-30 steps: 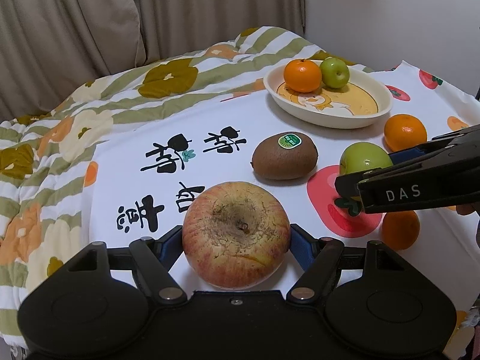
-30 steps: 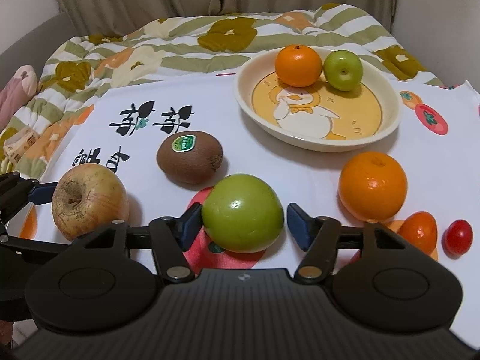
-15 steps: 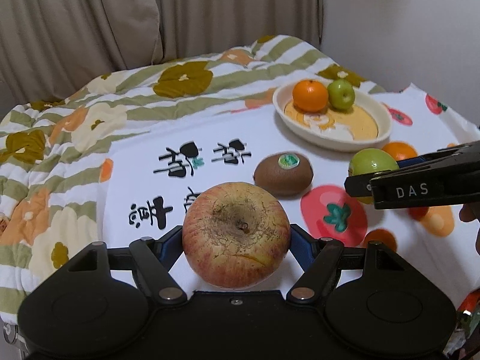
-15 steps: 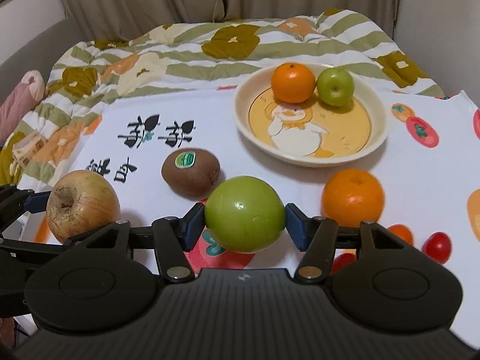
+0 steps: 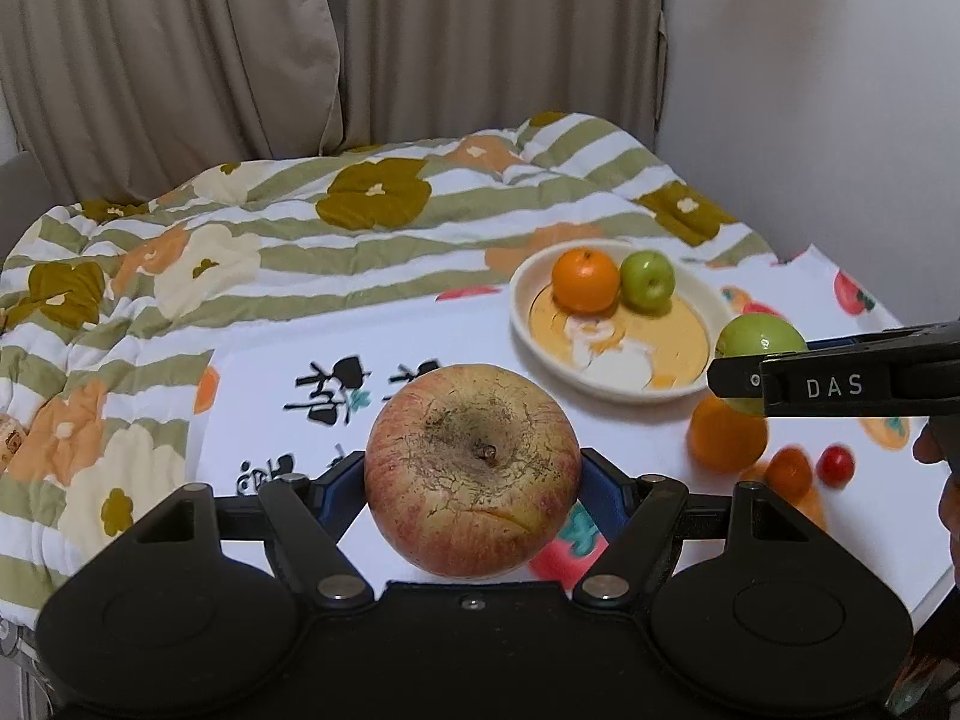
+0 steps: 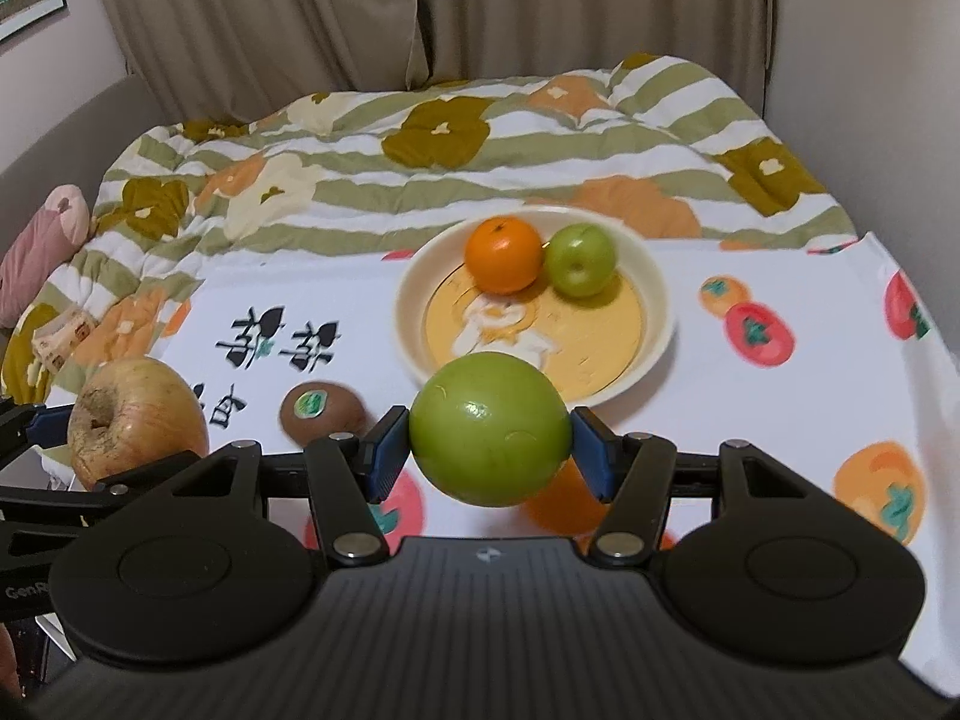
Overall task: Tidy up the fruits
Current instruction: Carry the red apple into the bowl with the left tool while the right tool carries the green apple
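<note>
My left gripper [image 5: 473, 483] is shut on a big red-yellow apple [image 5: 473, 469] and holds it up above the white printed cloth. My right gripper [image 6: 489, 447] is shut on a green apple [image 6: 489, 437], lifted just in front of the cream bowl [image 6: 657, 306]. The bowl holds an orange [image 6: 504, 253] and a small green apple [image 6: 581, 260]. In the left wrist view the right gripper [image 5: 834, 381] comes in from the right with the green apple [image 5: 757, 343] near the bowl's [image 5: 528, 324] right rim. A kiwi [image 6: 321, 411] lies on the cloth.
An orange [image 5: 723, 435], a small orange tomato [image 5: 789, 471] and a red cherry tomato [image 5: 836, 464] lie on the cloth right of the bowl. A flowered quilt [image 6: 360, 168] covers the back. Curtains [image 5: 360, 48] hang behind. A pink cushion [image 6: 42, 240] lies far left.
Both grippers have risen off the cloth with their apples and moved toward the bowl. The green apple now hangs near the bowl's rim.
</note>
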### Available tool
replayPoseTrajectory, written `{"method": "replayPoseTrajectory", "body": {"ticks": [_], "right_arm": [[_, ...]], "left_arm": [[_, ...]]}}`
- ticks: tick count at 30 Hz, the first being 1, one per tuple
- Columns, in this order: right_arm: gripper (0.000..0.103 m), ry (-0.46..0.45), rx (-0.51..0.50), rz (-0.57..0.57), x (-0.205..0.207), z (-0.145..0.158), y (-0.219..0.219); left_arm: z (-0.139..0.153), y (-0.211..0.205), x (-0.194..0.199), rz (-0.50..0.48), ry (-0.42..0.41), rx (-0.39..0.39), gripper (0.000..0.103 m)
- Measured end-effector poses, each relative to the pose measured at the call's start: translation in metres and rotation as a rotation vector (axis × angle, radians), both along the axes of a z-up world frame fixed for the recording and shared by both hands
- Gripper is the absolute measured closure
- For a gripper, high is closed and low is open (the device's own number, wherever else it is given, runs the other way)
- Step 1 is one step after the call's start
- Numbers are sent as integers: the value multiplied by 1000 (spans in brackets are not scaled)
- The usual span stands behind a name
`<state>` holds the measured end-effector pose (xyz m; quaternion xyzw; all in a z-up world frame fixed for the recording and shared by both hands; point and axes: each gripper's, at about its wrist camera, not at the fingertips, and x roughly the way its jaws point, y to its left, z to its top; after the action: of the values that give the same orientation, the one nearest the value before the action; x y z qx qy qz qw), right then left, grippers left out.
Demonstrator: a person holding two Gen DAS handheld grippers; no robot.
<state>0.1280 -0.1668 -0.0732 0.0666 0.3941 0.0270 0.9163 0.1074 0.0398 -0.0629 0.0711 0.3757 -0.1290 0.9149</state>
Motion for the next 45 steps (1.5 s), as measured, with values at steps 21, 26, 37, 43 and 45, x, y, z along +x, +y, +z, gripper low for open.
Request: {"method": "replayPoseTrajectory", "body": {"ticks": [21, 26, 37, 43, 45], "right_arm": [[30, -30, -59, 126, 83, 1, -107], [30, -7, -61, 175, 106, -15, -112], [30, 27, -39, 220, 132, -39, -120], [30, 29, -29, 225, 135, -42, -122], [30, 29, -23, 220, 134, -42, -122]], "left_arm": [[-9, -116, 64, 57, 15, -20, 26], [-27, -136, 85, 59, 44, -4, 26], [-63, -166, 111, 20, 124, 28, 26], [-67, -170, 112, 1, 139, 58, 25], [-60, -172, 106, -16, 95, 79, 19]]}}
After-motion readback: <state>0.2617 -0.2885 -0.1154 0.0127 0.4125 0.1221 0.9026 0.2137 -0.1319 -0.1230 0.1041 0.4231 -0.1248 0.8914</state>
